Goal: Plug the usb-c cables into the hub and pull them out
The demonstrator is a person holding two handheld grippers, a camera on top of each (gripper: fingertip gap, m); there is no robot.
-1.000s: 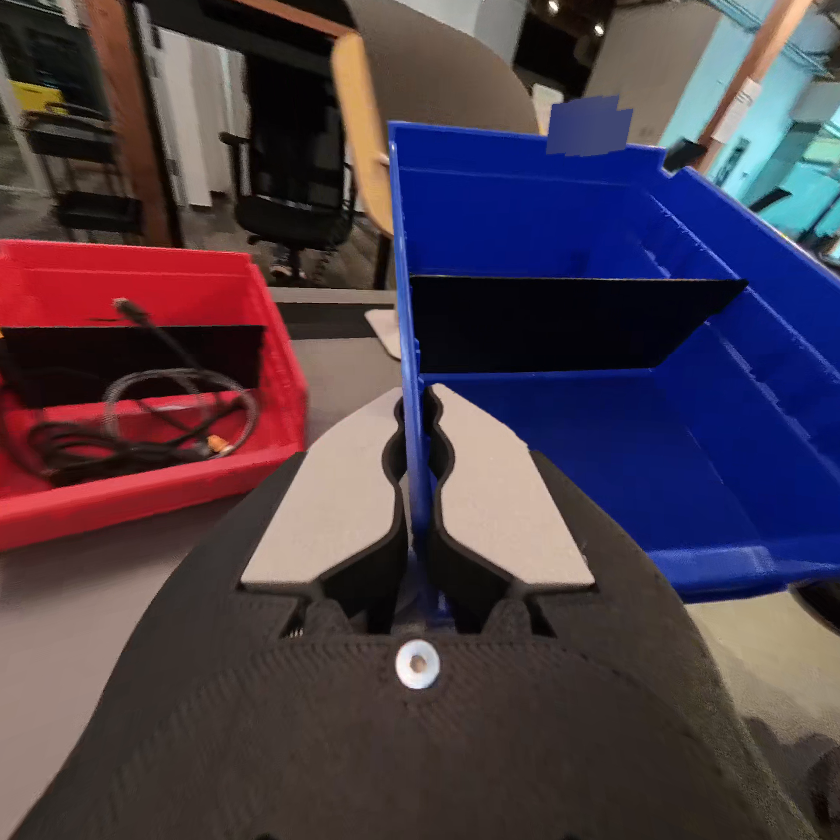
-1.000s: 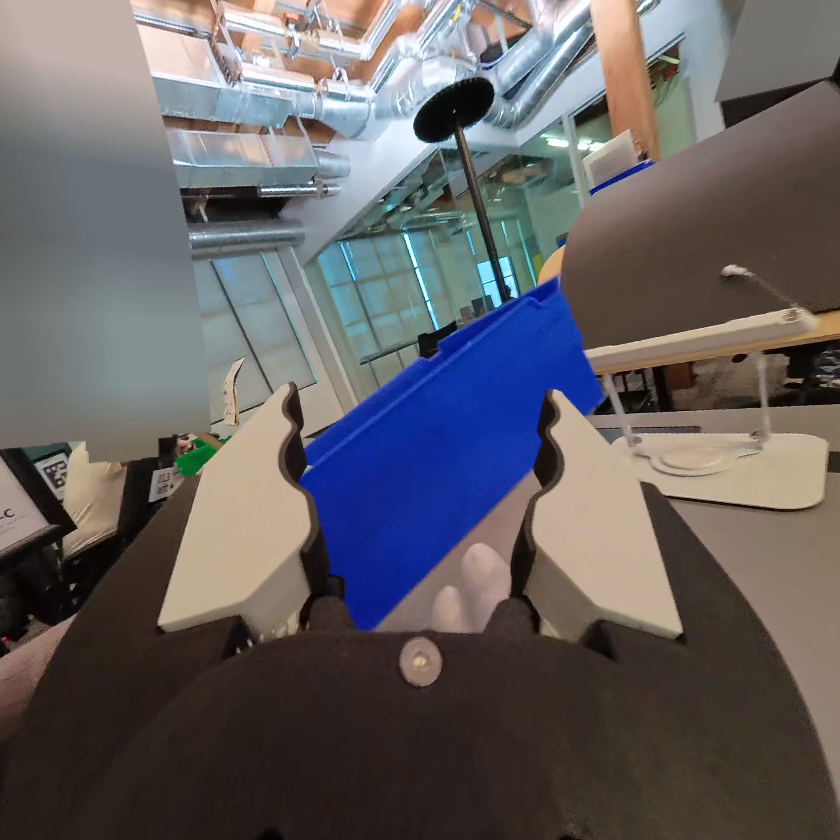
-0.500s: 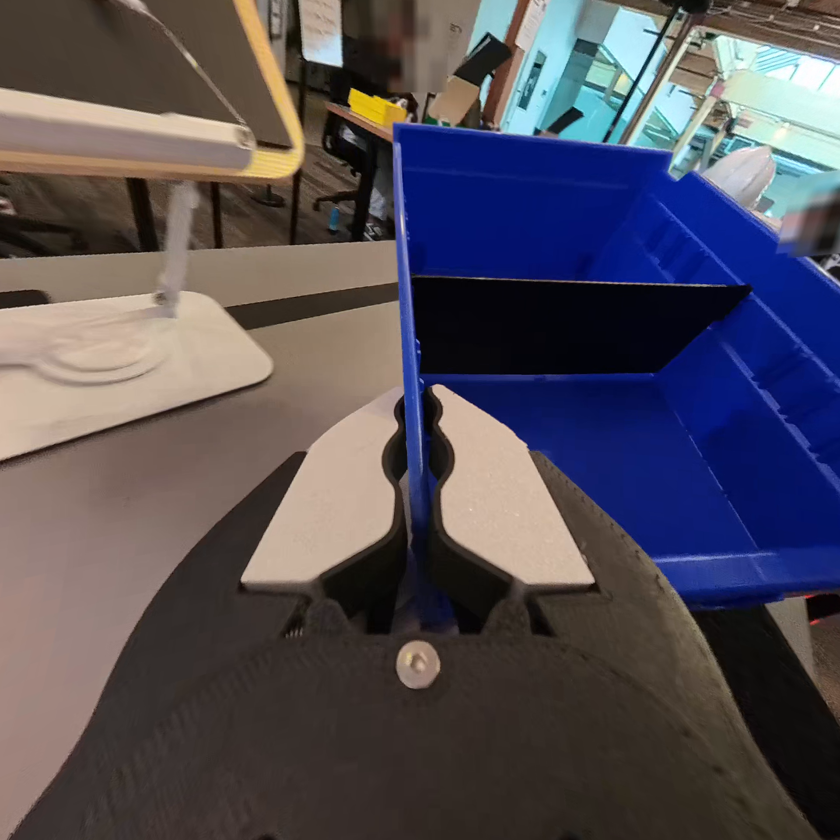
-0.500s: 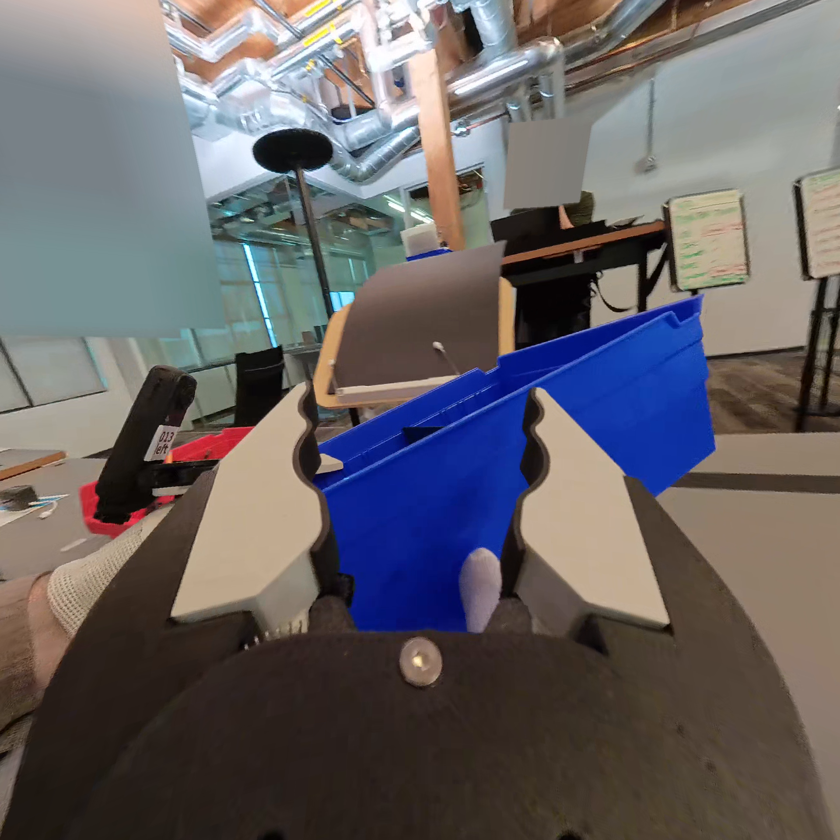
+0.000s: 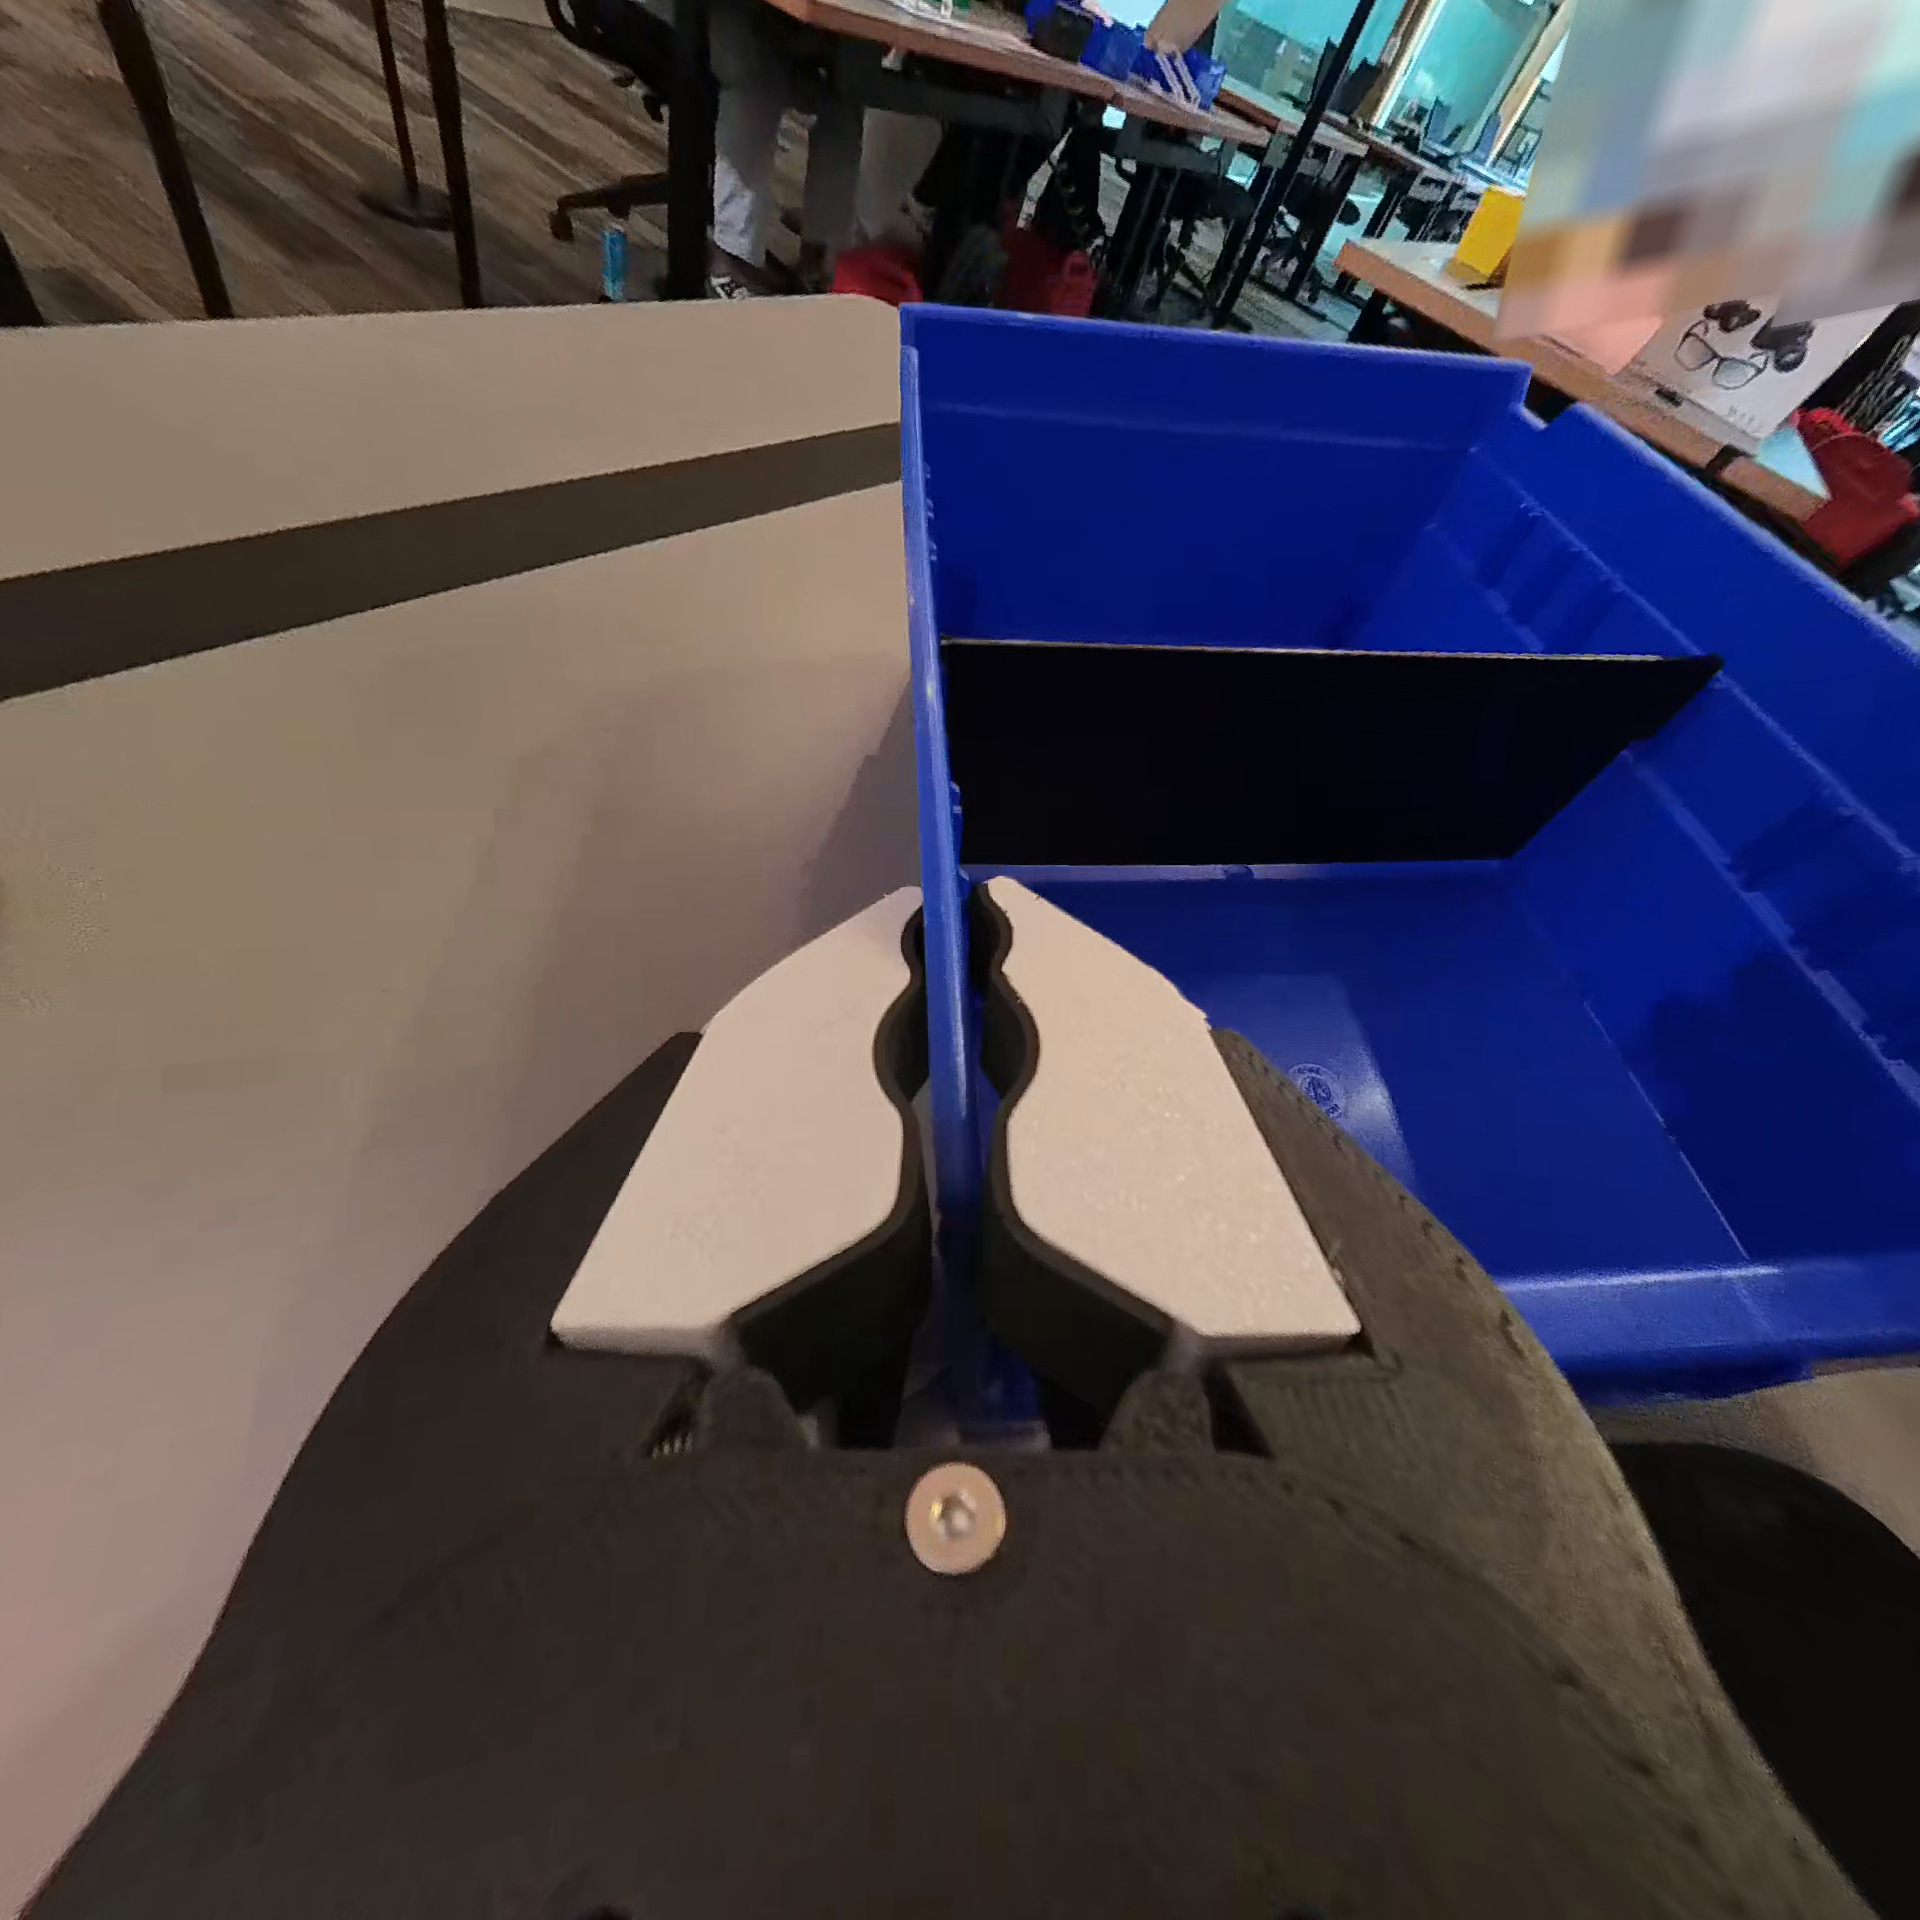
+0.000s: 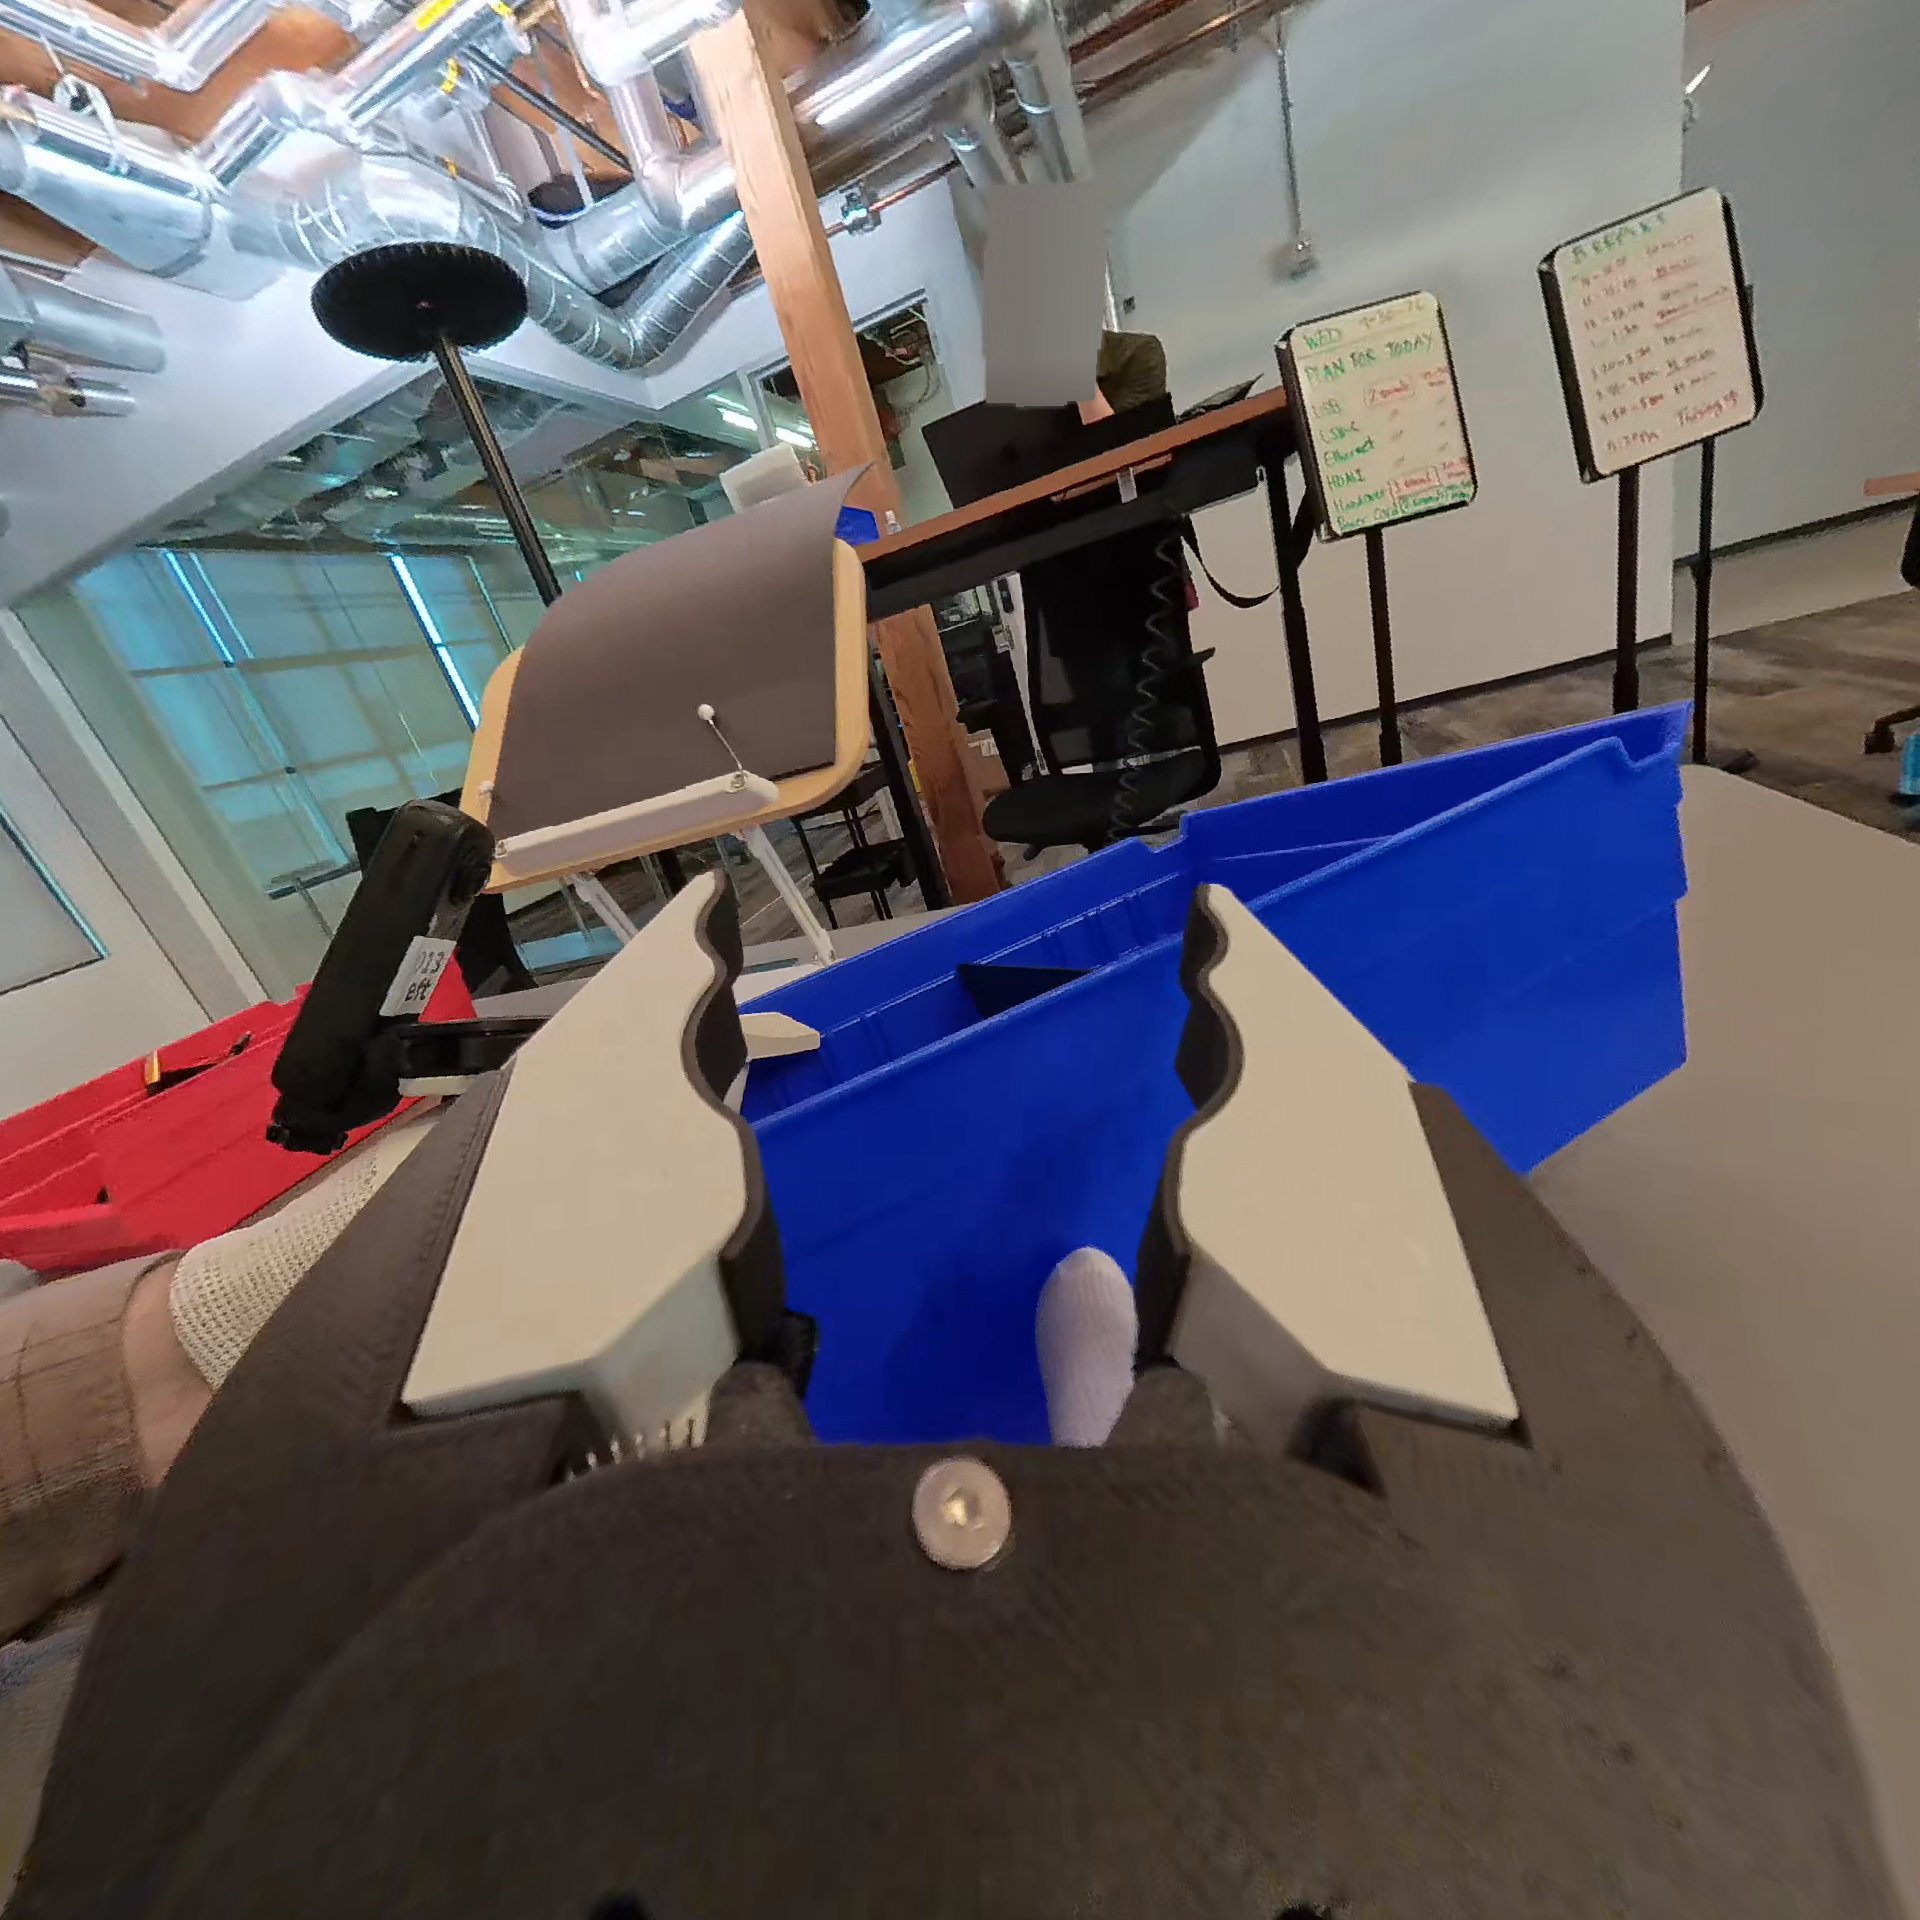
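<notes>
The left claw is pinched on the side wall of a blue bin, one finger inside it and one outside, with a black divider standing across the bin over the grey tabletop. The right claw is spread wide beside the bin's outer wall, gripping nothing. Cables and hub cannot be made out; a red bin sits farther left.

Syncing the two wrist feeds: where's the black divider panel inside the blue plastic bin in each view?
Left wrist view: black divider panel spans the blue plastic bin, right of centre.
Right wrist view: only a dark sliver shows, centre.
Shared landmark: the left gripper clamped on the bin's side wall.
</notes>
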